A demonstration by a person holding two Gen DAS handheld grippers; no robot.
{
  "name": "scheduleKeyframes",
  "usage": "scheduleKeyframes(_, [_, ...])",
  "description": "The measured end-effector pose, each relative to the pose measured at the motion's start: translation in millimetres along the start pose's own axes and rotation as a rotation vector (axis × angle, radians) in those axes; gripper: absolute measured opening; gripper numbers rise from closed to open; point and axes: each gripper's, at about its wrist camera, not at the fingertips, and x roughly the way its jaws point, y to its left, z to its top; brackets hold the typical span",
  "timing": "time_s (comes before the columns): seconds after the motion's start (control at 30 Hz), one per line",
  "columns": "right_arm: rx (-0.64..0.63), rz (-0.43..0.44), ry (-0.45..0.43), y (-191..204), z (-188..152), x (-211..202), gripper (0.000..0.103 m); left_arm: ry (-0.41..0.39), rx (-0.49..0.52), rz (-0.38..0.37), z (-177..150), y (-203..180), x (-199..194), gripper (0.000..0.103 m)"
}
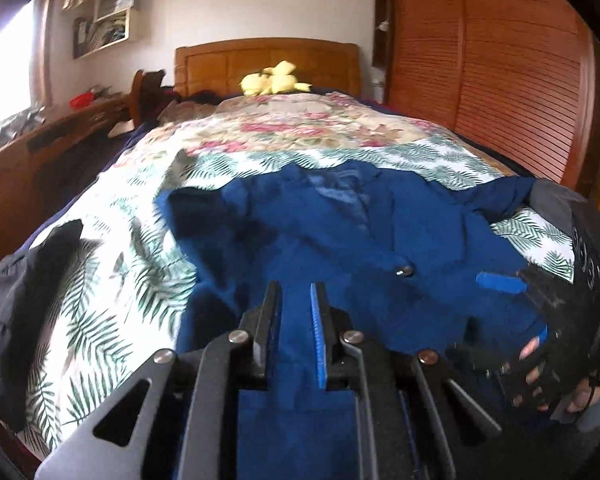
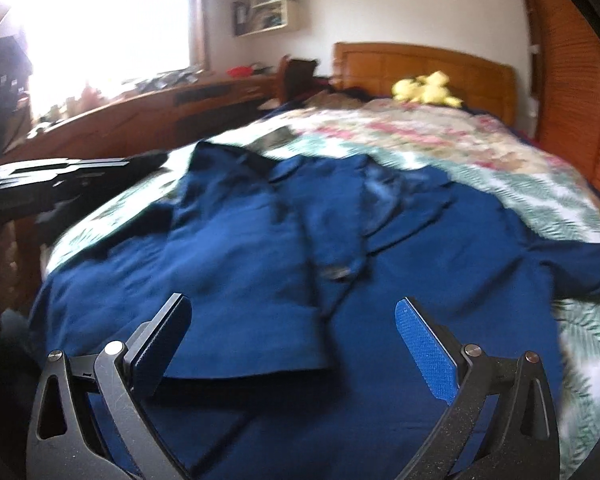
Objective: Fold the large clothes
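Blue jacket (image 2: 300, 260) lay spread on bed (image 2: 540, 192) | left gripper (image 1: 296, 296) narrow, clamped on jacket hem | right gripper (image 2: 296, 316) wide, holding nothing.

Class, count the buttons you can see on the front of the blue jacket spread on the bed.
1. A single metallic button sits at the front closure of the blue jacket, mid-chest below the lapels. Others may be hidden under folds or lost to blur.

Right gripper (image 2: 294, 322): black two-finger tool, blue-padded, jaws spread wide above the cloth. Dark blue collared jacket (image 2: 260, 248): spread flat on leaf-and-floral print bedspread (image 2: 520, 184). Yellow plush toy (image 2: 426, 88): against orange wooden headboard (image 2: 380, 64). Left gripper (image 2: 52, 180): black, at left edge.
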Motion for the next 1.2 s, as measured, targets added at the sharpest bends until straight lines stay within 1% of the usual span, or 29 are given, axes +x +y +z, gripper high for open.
scheduleKeyframes(0.17, [-0.054, 0.083, 0.072, 31, -10, 19, 0.102, -0.002, -0.024, 0.027, -7, 16, -2, 0.011])
scheduleKeyframes(0.37, [-0.1, 0.159, 0.127, 58, -19, 29, 0.099, -0.016, -0.034, 0.044, -9, 22, -4, 0.011])
scheduleKeyframes(0.5, [-0.145, 0.165, 0.156, 69, -26, 35, 0.096, -0.016, -0.036, 0.045, -8, 23, -4, 0.012])
scheduleKeyframes(0.63, [-0.175, 0.142, 0.181, 72, -30, 39, 0.091, -0.019, -0.029, 0.048, -8, 22, -3, 0.011])
scheduleKeyframes(0.77, [-0.192, 0.12, 0.186, 71, -30, 39, 0.084, -0.019, -0.026, 0.048, -8, 20, -2, 0.012])
scheduleKeyframes(0.83, [-0.192, 0.113, 0.183, 69, -30, 38, 0.078, -0.019, -0.025, 0.049, -8, 19, -1, 0.012])
scheduleKeyframes(0.87, [-0.191, 0.109, 0.182, 68, -30, 37, 0.069, -0.019, -0.024, 0.049, -8, 19, -1, 0.012])
scheduleKeyframes(0.9, [-0.189, 0.107, 0.18, 66, -29, 36, 0.058, -0.017, -0.022, 0.05, -8, 18, 0, 0.012])
scheduleKeyframes(0.93, [-0.188, 0.108, 0.178, 63, -28, 35, 0.053, -0.017, -0.021, 0.051, -8, 18, 0, 0.012])
scheduleKeyframes(0.97, [-0.186, 0.112, 0.178, 61, -27, 34, 0.042, -0.017, -0.02, 0.052, -8, 18, 0, 0.012])
scheduleKeyframes(1.0, [-0.183, 0.116, 0.179, 59, -26, 33, 0.029, -0.018, -0.02, 0.052, -8, 17, 0, 0.012])
scheduleKeyframes(1.07, [-0.176, 0.092, 0.168, 54, -23, 31, 0.015, -0.022, -0.017, 0.053, -7, 15, 0, 0.012])
scheduleKeyframes(1.13, [-0.146, 0.108, 0.153, 46, -20, 26, 0.012, -0.023, -0.015, 0.054, -7, 14, 1, 0.012])
scheduleKeyframes(1.2, [-0.115, 0.108, 0.113, 36, -13, 16, 0.011, -0.023, -0.015, 0.053, -7, 14, 1, 0.012])
